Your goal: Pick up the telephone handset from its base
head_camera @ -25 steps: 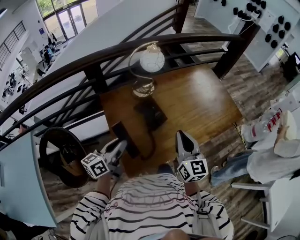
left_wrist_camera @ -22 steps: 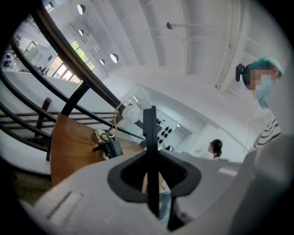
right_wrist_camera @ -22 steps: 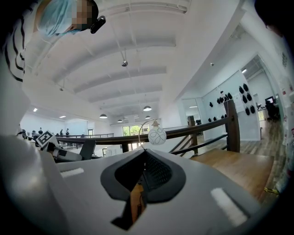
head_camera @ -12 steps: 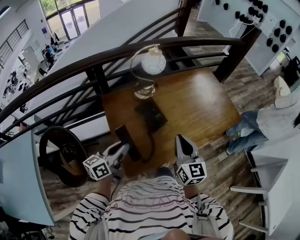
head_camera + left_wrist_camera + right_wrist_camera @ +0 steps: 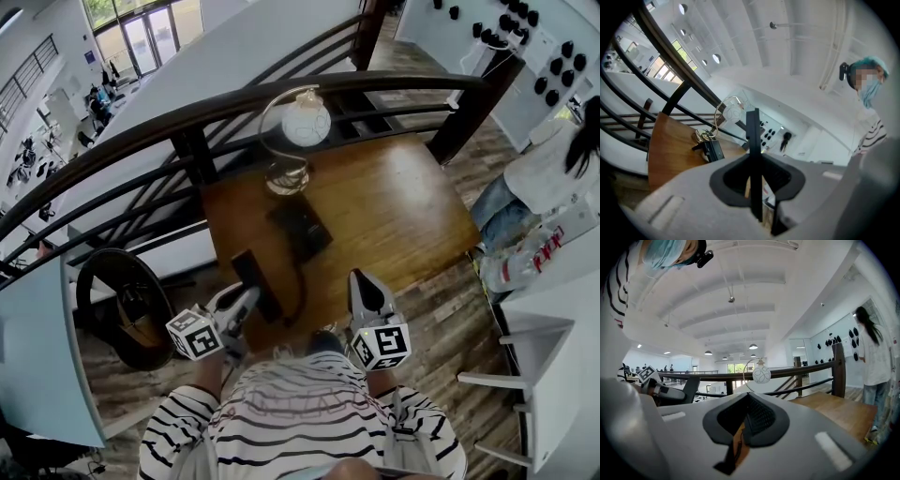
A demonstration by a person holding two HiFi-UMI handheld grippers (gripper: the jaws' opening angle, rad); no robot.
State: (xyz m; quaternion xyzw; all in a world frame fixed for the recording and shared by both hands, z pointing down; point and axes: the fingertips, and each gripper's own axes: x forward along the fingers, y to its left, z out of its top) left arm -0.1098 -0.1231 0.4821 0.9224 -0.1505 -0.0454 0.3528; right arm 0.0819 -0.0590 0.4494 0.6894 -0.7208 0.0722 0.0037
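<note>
While the left gripper [image 5: 244, 298] clamps the handset [image 5: 255, 279], apparently off its base [image 5: 300, 228],
the right gripper [image 5: 362, 281] hangs closed and empty.

The head camera is looking steeply down from above the person's chest onto the table [image 5: 403, 206], with the left claw [image 5: 247, 296] and right claw [image 5: 362, 279] sitting low in its frame. Each claw camera is riding just behind its own jaws. The left one is tilted, facing across the table. The right one is facing level toward the railing [image 5: 787, 373]. All three views are sharing the lamp [image 5: 305, 120], railing and table.
</note>
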